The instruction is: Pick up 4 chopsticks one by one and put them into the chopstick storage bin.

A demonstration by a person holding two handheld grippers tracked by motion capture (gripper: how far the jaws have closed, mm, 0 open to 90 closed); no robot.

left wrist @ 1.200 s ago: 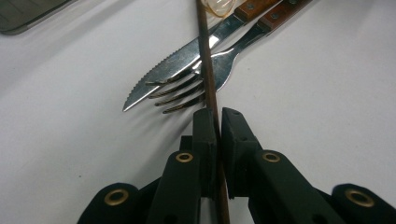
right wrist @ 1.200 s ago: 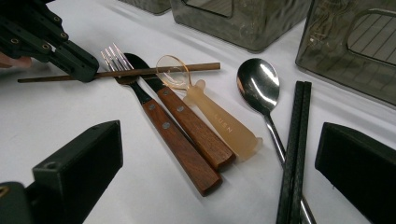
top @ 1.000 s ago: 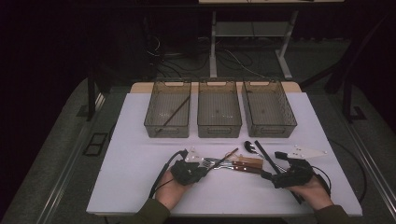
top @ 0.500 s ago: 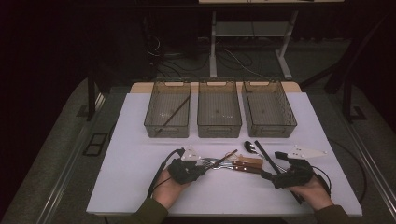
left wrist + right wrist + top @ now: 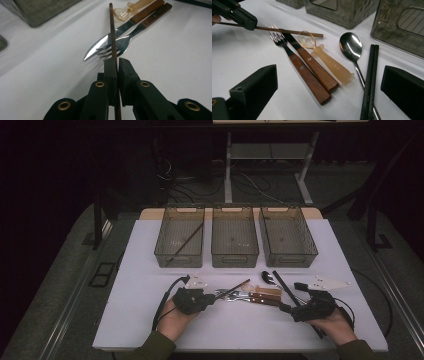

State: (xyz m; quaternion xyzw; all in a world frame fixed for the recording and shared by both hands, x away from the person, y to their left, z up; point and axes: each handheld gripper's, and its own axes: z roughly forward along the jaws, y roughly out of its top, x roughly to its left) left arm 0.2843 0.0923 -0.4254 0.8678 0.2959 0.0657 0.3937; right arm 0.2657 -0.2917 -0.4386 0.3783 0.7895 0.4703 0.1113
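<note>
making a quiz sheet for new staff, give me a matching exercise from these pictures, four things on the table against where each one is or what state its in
Things:
1. brown chopstick
2. steel spoon
3. left bin
4. right gripper

Places or states:
A. holds one thin dark stick lying slantwise
B. jaws wide open, nothing between them
C. clamped between the jaws of the left gripper
D. lies on the table beside the black chopsticks

Pairs: 1-C, 2-D, 3-A, 4-B
</note>
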